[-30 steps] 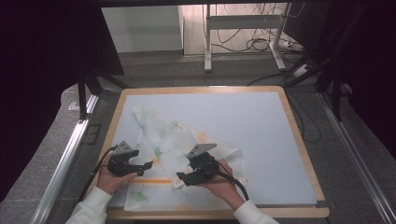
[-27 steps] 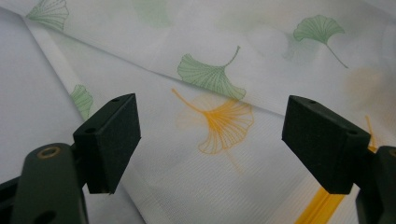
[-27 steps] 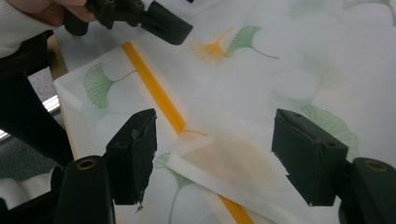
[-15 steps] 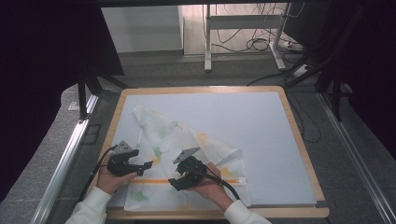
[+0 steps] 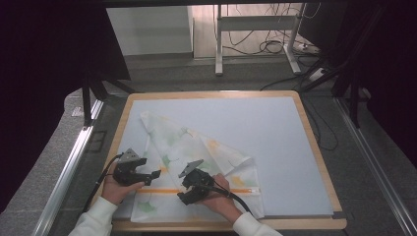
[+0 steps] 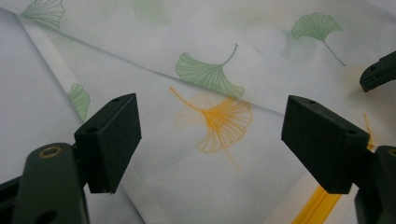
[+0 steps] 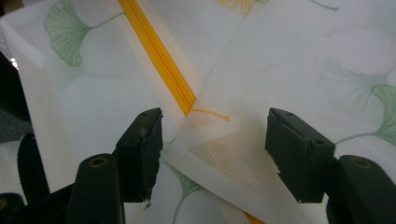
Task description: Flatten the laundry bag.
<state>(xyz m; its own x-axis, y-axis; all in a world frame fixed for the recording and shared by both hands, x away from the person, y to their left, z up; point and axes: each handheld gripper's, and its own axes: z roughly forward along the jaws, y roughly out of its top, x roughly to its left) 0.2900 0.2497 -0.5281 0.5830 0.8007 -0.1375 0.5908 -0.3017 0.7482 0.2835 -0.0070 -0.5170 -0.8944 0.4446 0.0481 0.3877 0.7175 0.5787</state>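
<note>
A white cloth [image 5: 196, 147] printed with green and orange ginkgo leaves lies partly folded on the pale mat [image 5: 275, 123]. An orange stripe [image 5: 162, 191] runs across its near part. My left gripper [image 5: 158, 173] [image 6: 210, 140] stands open just above the cloth [image 6: 210, 70], over an orange leaf. My right gripper [image 5: 184, 192] [image 7: 215, 149] is low over the cloth [image 7: 289, 56] beside the stripe [image 7: 159, 56]. Its jaws have just been closing a little and stand open. A folded cloth corner [image 7: 219, 144] lies between them, and the pads do not press on it.
A wooden rim [image 5: 314, 147] frames the mat. Bare mat stretches to the right and far side of the cloth. A metal rail [image 5: 74, 162] runs along the left, and a desk frame with cables [image 5: 255, 29] stands beyond the table.
My right gripper has moved left and down onto the near part of the cloth, and the raised fold has settled flatter. The left gripper has stayed put.
</note>
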